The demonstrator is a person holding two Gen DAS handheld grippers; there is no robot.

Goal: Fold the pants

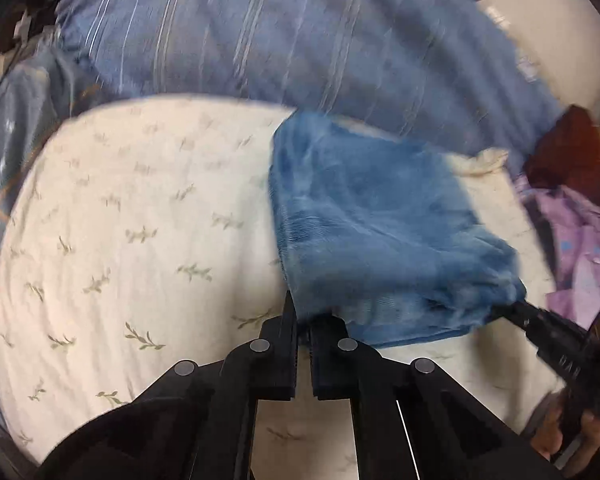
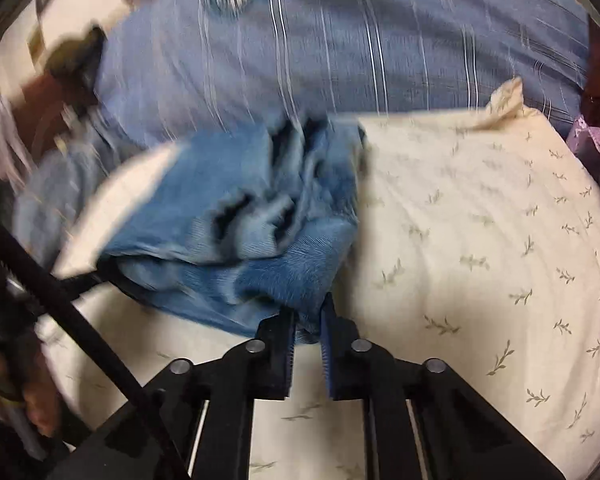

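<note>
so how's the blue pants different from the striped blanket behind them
The pants are solid bright blue; the blanket is duller blue with thin white stripes. The pants are a small bunched bundle, clamped by the left tongs and right tongs; the blanket is much bigger and lies loose, ungripped. Both are on the leaf-print sheet.

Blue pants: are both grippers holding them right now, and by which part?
Yes. The left gripper and the right gripper each pinch the near edge of the blue pants, at opposite near corners.
</note>
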